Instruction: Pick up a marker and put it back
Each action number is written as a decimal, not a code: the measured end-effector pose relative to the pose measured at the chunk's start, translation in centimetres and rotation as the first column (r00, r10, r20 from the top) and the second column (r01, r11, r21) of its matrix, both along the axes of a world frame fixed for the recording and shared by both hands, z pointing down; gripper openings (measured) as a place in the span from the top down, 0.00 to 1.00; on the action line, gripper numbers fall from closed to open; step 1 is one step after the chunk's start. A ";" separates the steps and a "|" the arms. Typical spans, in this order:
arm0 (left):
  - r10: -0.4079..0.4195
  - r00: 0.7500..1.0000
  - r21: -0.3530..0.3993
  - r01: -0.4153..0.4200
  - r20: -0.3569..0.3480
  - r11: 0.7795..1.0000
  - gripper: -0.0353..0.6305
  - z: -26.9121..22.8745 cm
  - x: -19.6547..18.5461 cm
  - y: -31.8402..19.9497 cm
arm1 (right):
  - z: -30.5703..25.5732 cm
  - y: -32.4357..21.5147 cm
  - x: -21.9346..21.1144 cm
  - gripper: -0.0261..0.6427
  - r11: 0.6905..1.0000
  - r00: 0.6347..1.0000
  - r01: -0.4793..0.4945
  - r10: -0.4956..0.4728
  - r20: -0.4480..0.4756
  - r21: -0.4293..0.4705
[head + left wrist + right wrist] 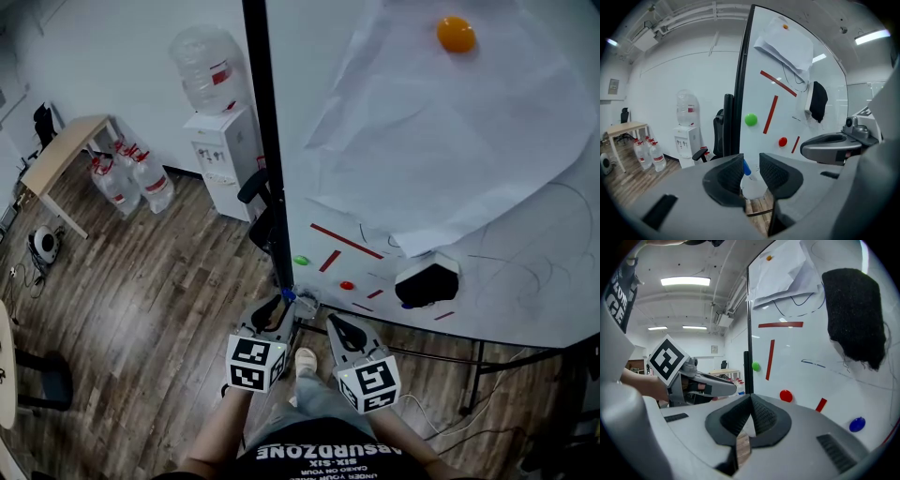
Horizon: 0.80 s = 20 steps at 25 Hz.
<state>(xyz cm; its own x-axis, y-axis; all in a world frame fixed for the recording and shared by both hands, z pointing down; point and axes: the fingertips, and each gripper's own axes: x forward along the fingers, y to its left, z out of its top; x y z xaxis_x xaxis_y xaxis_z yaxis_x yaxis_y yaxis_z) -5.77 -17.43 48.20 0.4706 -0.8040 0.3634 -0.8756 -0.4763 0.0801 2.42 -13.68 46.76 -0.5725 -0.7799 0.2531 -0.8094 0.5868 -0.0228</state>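
- Blue-capped marker (746,168) shows in the gap between the left gripper's (751,160) jaws, close to the left-hand jaw. I cannot tell whether it touches that jaw.
- Those jaws stand apart, not closed on anything.
- From the head view, the marker sits at the lower corner of the whiteboard (525,281), just ahead of the left gripper's tips.
- The right gripper (751,401) has its jaws pressed together with nothing between them. It is held beside the left one, a little lower on the board's edge.
- A green magnet (301,260) and a red magnet (347,285) sit on the board above the grippers, with red strips (330,261) between them.
- A black eraser (427,281) sticks to the board to the right of the red magnet, well apart from the marker.
- Higher up, an orange magnet (456,35) pins loose paper sheets (441,131).
- A water cooler (220,141) stands on the wood floor (159,300) left of the board.
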 end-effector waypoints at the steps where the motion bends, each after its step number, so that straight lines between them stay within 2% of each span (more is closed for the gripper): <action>1: 0.000 1.000 -0.001 0.000 -0.001 1.000 0.79 0.0 0.0 0.2 | 0.0 0.1 -0.1 0.97 1.000 1.000 0.004 -0.004 0.001 0.000; 8: 0.023 0.999 0.002 -0.023 -0.023 1.000 0.93 -0.2 0.3 1.5 | -0.9 0.9 -0.7 0.97 0.999 0.999 0.028 -0.029 0.020 0.033; 13: 0.061 0.998 -0.018 -0.062 -0.035 0.998 0.94 0.2 1.1 2.5 | -1.2 1.4 -0.7 0.97 0.998 0.999 0.030 -0.031 0.019 0.052; 20: 0.064 0.997 -0.017 -0.064 -0.036 0.998 0.94 0.4 1.7 3.4 | -0.9 2.1 -1.0 0.97 0.998 0.999 0.047 -0.047 0.005 0.042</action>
<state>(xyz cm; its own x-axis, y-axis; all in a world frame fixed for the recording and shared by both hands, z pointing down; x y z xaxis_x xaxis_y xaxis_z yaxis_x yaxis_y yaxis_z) -4.11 -14.01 48.56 0.5336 -0.7653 0.3601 -0.8399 -0.5294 0.1196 1.40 -11.58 45.91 -0.6103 -0.7617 0.2176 -0.7808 0.6248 -0.0025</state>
